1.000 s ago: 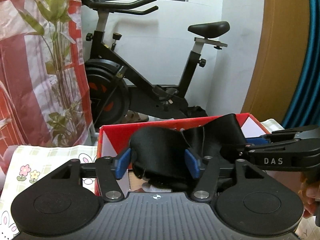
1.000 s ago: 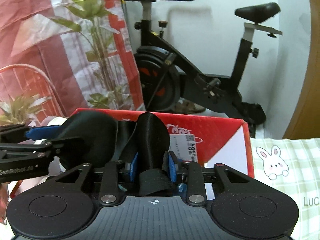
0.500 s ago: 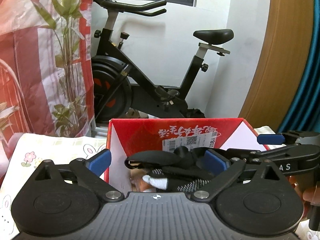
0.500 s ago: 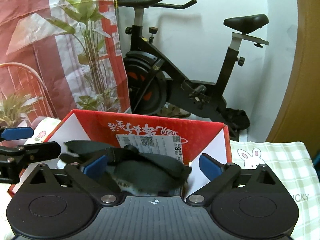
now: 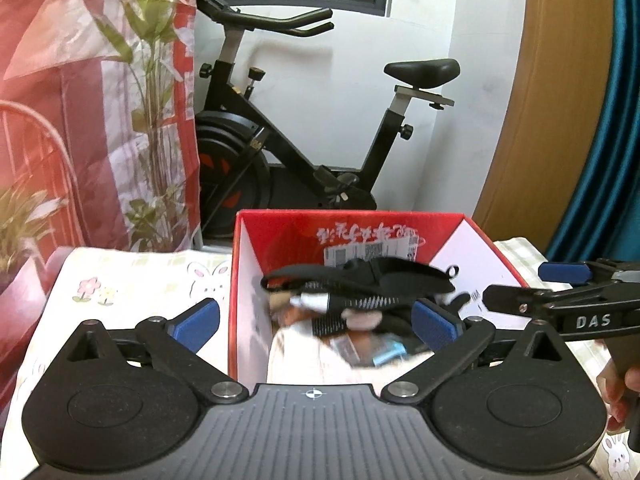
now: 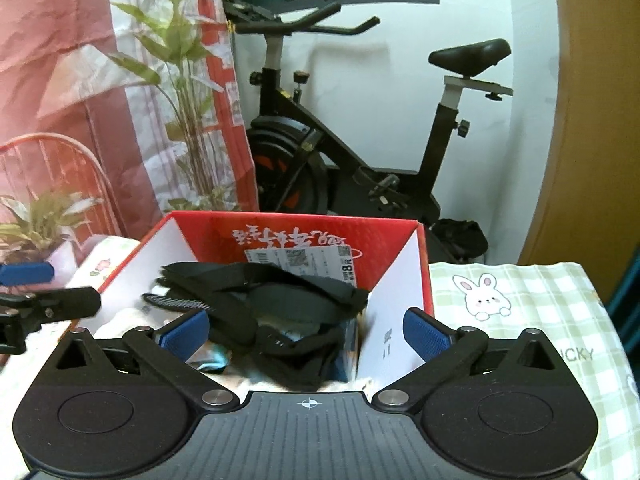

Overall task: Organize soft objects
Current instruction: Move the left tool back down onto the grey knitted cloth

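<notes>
A red cardboard box [image 5: 348,217] [image 6: 296,219] with white inner walls stands on the table ahead of both grippers. A black strappy fabric piece [image 5: 360,280] [image 6: 280,292] lies loose on top of other soft items inside it. My left gripper [image 5: 316,324] hangs in front of the box, its jaws opening wide, and the blue pads touch nothing. My right gripper [image 6: 306,332] is likewise opening, with the fabric beyond its pads and free of them. Each gripper shows at the edge of the other's view: the right gripper [image 5: 560,292] and the left gripper [image 6: 36,292].
A checked tablecloth with rabbits [image 6: 520,312] [image 5: 132,280] covers the table around the box. Behind stand a black exercise bike [image 5: 304,152], a leafy plant [image 6: 188,92] before a red-and-white curtain, and a red chair back [image 6: 52,172]. A wooden panel [image 5: 552,100] is at right.
Both grippers let go of the black fabric and opened wide. The fabric dropped into the red box. Both grippers drew back from the box and rose slightly.
</notes>
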Tool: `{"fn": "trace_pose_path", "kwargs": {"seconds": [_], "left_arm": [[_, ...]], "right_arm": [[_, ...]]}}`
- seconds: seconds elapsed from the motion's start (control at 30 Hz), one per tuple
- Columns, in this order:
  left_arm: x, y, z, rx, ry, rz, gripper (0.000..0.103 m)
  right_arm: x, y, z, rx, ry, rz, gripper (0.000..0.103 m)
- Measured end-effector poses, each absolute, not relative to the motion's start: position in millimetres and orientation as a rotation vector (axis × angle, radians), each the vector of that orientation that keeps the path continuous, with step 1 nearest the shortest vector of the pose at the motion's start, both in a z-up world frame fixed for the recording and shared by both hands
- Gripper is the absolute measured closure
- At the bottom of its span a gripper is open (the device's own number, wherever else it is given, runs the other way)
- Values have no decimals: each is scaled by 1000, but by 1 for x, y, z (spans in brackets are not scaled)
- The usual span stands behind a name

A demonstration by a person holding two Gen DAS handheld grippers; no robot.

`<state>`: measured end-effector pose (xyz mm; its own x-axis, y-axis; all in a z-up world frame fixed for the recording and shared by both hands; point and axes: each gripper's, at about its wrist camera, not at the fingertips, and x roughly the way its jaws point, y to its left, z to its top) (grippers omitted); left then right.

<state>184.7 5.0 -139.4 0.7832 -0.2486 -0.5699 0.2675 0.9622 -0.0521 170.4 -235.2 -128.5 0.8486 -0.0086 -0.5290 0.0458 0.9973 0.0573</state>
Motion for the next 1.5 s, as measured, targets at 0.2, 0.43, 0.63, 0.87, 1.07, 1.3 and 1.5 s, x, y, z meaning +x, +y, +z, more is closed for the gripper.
{"fn": "trace_pose_path", "kwargs": {"seconds": [0.2,0.43,0.63,0.87,1.07,1.3,1.5], "left_arm": [[157,8,-140,32,610,-275,0],[134,11,-141,28,601,-272,0],[115,13,-150,26,611,-277,0],[88,25,-167,16,641,-272,0],[65,34,-185,14,681,-282,0],[39,38,-210,-3,739,-311,1],[28,39,-227,-34,768,-313,1]], "right_arm": [[138,-228,-131,44,514,-35,0],[108,-227,-137,76,494,-29,0],[85,-220,-149,70,490,-35,0],[58,-217,-161,101,496,-9,0],[34,-210,-180,79,523,1,0],[4,-198,-202,45,589,32,0],[-16,-191,-221,20,673,53,0]]}}
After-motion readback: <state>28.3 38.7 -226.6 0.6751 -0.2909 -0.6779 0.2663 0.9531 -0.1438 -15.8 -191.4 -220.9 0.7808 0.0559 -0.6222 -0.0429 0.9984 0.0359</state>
